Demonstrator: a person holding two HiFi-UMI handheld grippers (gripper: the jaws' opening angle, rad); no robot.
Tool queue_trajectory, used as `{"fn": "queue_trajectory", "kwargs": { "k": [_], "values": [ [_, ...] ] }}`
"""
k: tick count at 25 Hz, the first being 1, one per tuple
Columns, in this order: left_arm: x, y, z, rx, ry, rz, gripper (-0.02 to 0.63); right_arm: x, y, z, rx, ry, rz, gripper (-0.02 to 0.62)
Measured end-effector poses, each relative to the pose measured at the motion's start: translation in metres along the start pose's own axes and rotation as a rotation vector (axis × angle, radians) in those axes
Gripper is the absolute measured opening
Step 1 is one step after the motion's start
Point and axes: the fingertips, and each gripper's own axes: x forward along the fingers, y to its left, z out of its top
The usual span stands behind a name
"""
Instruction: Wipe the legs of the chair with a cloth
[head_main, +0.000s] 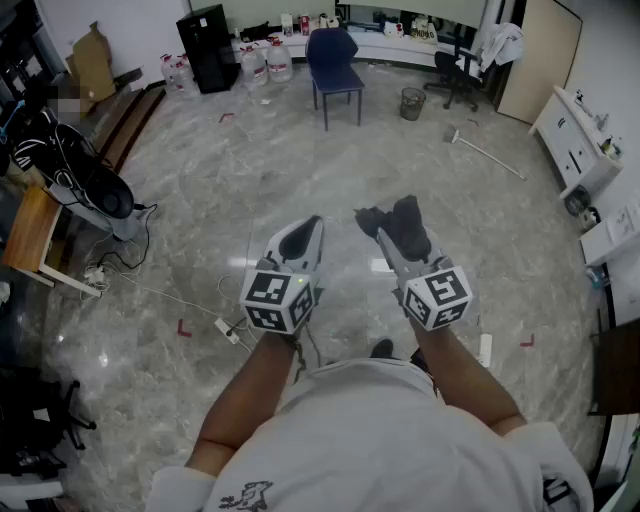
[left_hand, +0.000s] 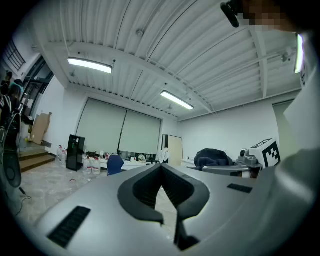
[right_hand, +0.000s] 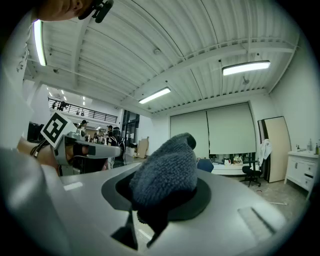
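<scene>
**Two grippers, one cloth, chair at far end**

Head view: left gripper (head_main: 311, 228) and right gripper (head_main: 392, 230) level, side by side. Blue chair (head_main: 334, 62) far across the floor (head_main: 200, 190).
Left gripper view: jaws clenched together, nothing between.
Right gripper view: jaws grasping a dark cloth (right_hand: 166, 171).
</scene>
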Motion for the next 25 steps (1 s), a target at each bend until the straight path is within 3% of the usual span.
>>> {"fn": "queue_trajectory", "kwargs": {
  "k": [15, 21, 25],
  "values": [
    [0.023, 0.017, -0.013, -0.019, 0.003, 0.0, 0.006, 0.017, -0.018, -0.012, 0.027, -0.018, 0.001, 0.118],
    [0.084, 0.023, -0.019, -0.022, 0.018, -0.035, 0.006, 0.042, -0.069, -0.02, 0.036, -0.015, -0.012, 0.12],
    [0.151, 0.017, -0.023, -0.001, 0.028, -0.073, 0.006, 0.065, -0.132, -0.026, 0.049, -0.026, -0.012, 0.12]
  ]
}}
